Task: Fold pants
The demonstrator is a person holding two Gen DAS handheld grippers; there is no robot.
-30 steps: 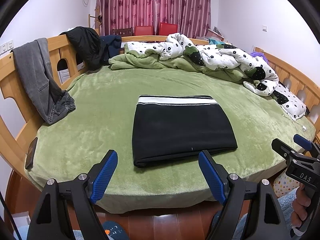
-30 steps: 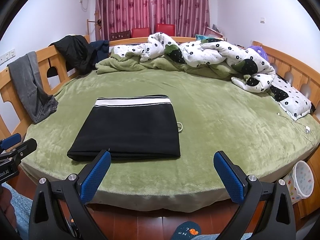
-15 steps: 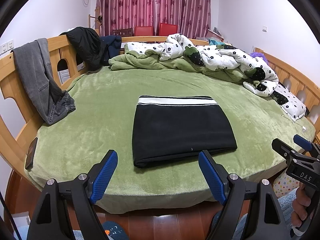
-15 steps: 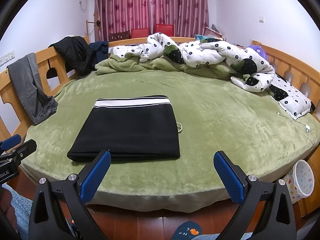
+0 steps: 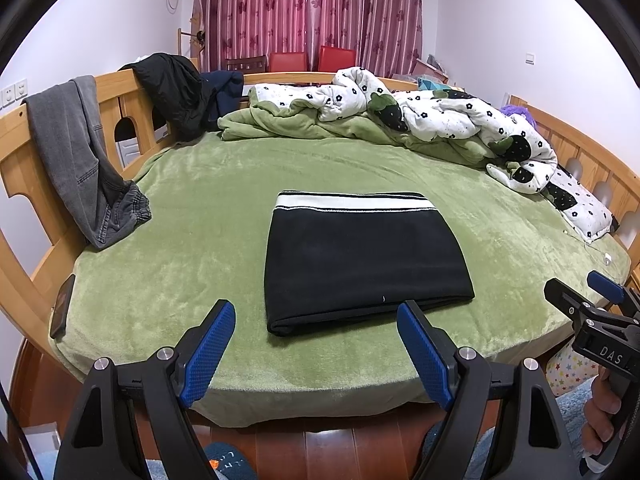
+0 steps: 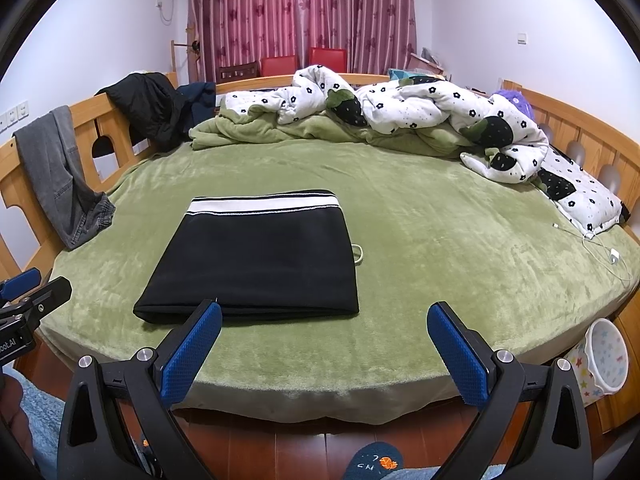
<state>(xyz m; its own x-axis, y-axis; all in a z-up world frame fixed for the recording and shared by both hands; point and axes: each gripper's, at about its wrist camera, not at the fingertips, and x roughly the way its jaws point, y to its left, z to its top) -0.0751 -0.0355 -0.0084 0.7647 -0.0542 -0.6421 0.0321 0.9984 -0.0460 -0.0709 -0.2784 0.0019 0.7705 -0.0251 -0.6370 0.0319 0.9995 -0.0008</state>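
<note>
Black pants [image 5: 362, 258] [image 6: 256, 258] lie folded into a flat rectangle near the front edge of the green bed [image 5: 192, 216] [image 6: 440, 240], their white striped waistband on the far side. A small white cord loop sticks out at their right edge. My left gripper [image 5: 316, 320] hovers open over the bed's front edge, just short of the pants' near fold, holding nothing. My right gripper [image 6: 324, 320] is open too, in front of the pants' right corner, with nothing between its fingers. Each gripper shows at the side of the other's view.
Grey jeans [image 5: 80, 160] hang over the left wooden rail, dark jackets [image 5: 176, 92] farther back. A rumpled flowered quilt [image 5: 440, 120] and green blanket fill the far side. A phone [image 5: 64, 304] lies at the left edge, a white charger cable [image 6: 600, 248] at the right. A starry bin [image 6: 604, 356] stands on the floor.
</note>
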